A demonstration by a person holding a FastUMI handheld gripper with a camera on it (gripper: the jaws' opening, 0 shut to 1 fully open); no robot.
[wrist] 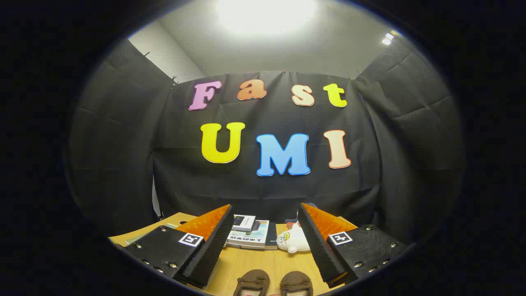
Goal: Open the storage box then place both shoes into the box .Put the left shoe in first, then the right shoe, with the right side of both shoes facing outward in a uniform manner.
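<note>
The wooden table point(263, 263) was the largest surface, its far edge running along the foot of the black cloth wall point(267, 189), with a bare strip of tabletop between the stack of books and the shoes. Taking the stack of books point(250, 235) as the landmark: it lay near the table's far edge, a smaller dark-covered book on top. Just to its right sat a white plush toy point(292, 241) (some yellow at its face), close beside the books but whether touching them could not be told. Nearer than the books, across that open strip, the two brown shoes point(273, 283) stood side by side, their toes toward the books, only their front parts visible.

The gripper point(266, 230) was held level above the table, pointing toward the wall, tipped slightly upward. Its fingers stood wide apart and held nothing; the books and the toy showed in the gap between them, and the shoes lay below and between the fingers' bases. Each finger carried a small square marker.
</note>
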